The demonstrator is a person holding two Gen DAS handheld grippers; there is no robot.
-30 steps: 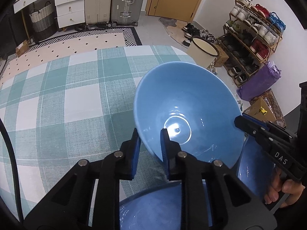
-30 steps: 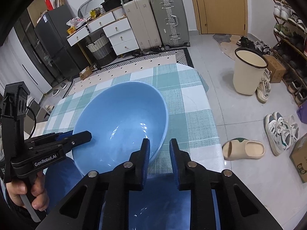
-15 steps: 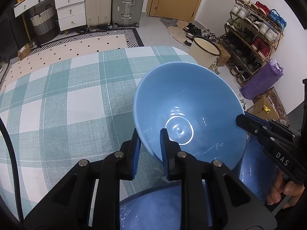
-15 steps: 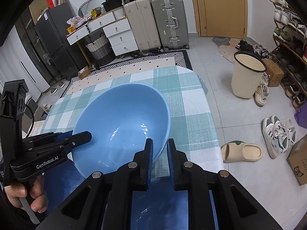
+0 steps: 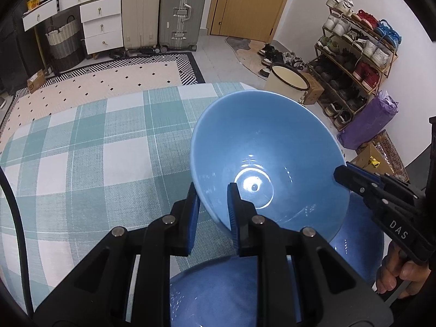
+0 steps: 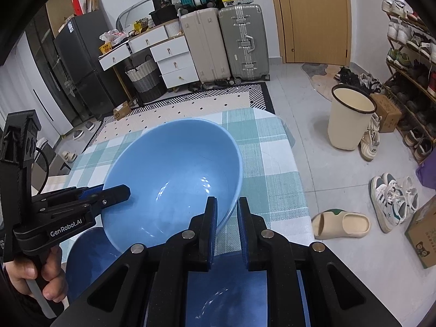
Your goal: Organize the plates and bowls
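Both claws are clamped on the same light blue bowl (image 5: 269,163), one on each side of its rim. The left gripper (image 5: 212,199) has its two blue-padded fingers (image 5: 194,209) pinched narrowly over the near edge, one pad outside the wall and the other inside. The right gripper (image 6: 226,212) does the same on the opposite edge, jaws nearly together with the thin rim between them. From the left claw's side, the right one comes in from the right, its tip on the bowl's far rim; a hand (image 5: 400,275) grips its handle below. From the right claw's side, the left one reaches in from the left, and the hand (image 6: 38,280) holding it shows at the lower left corner.

The bowl sits tilted between the claws, its open mouth facing up and toward the cameras, held clear above the green and white checked tablecloth (image 5: 81,150). Directly beneath the claws lie darker blue dishes: one dark blue dish (image 5: 218,294) under the left gripper's fingers and another dark blue dish (image 5: 359,234) just beyond the bowl's right side, below the right claw.

Past the table's far edge stands a cream waste bin (image 6: 348,117), and further right a shoe rack (image 5: 354,51).
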